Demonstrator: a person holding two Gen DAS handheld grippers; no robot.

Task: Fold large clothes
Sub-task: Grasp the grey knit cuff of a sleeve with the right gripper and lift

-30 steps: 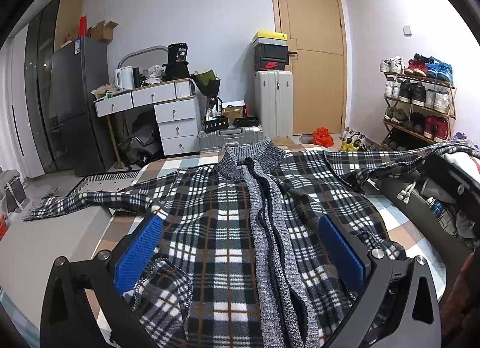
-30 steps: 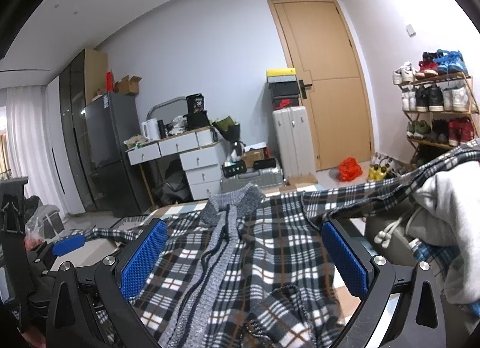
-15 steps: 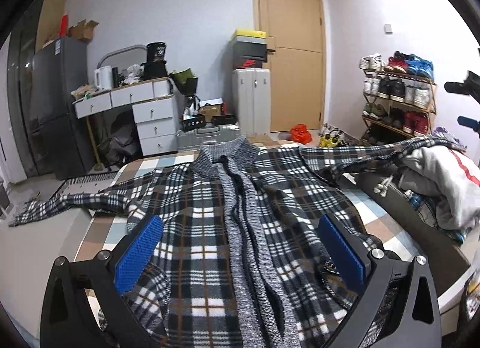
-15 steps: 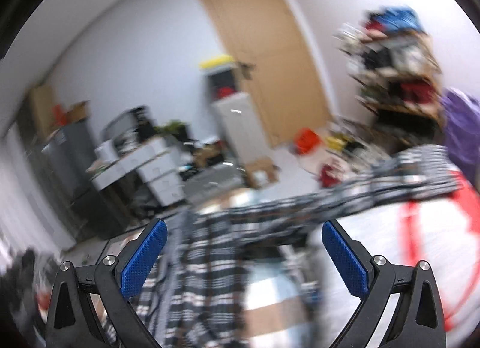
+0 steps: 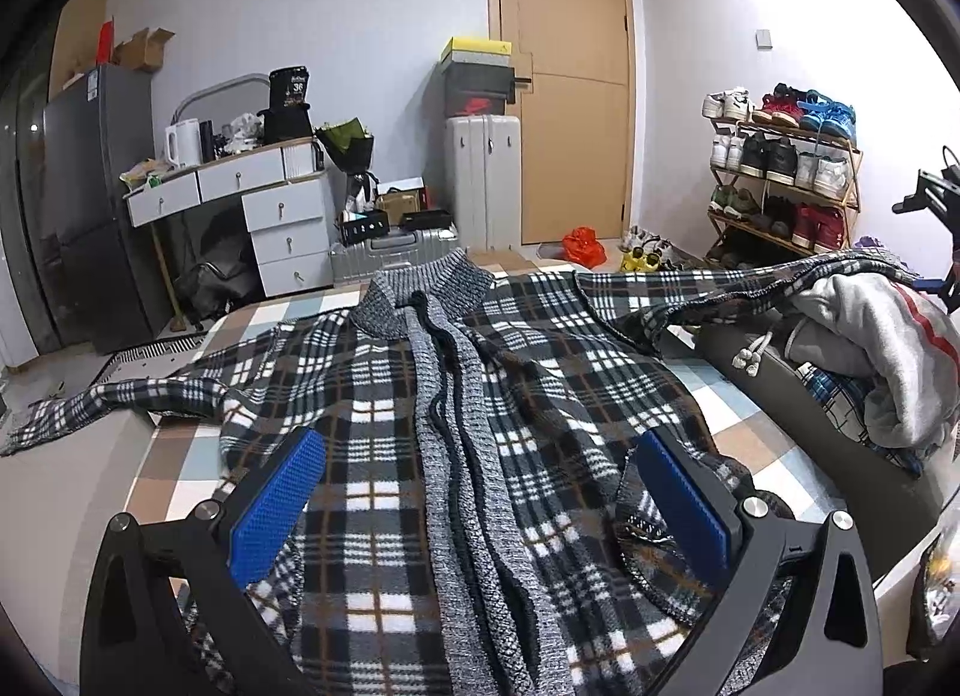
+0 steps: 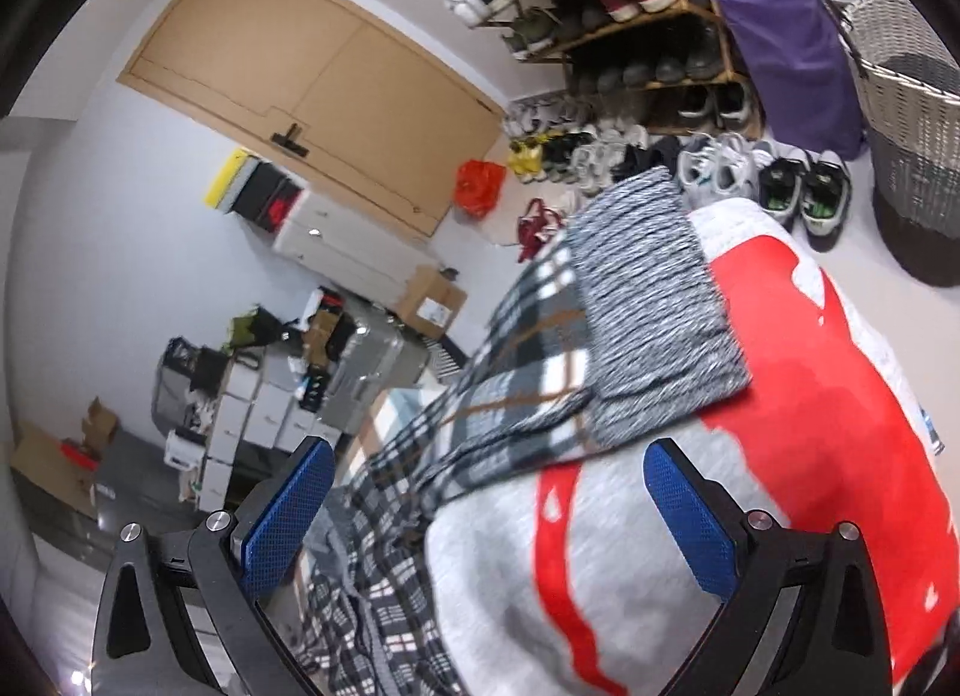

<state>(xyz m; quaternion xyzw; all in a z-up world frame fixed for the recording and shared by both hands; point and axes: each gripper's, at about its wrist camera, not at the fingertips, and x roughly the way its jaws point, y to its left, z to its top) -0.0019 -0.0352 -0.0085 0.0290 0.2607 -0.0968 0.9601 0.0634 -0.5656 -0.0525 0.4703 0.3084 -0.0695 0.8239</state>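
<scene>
Swinging right, the right gripper now faces the sleeve cuff draped over a grey-red sweatshirt; both grippers gape empty, the left gripper above the plaid jacket spread on the bed. Next: pinch the cuff and fold inward.

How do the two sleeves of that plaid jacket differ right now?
The left sleeve hangs off the bed's edge; the right sleeve is draped over a grey and red sweatshirt. The left lies low and flat; the right is raised. Both stretch outward, unfolded.
</scene>
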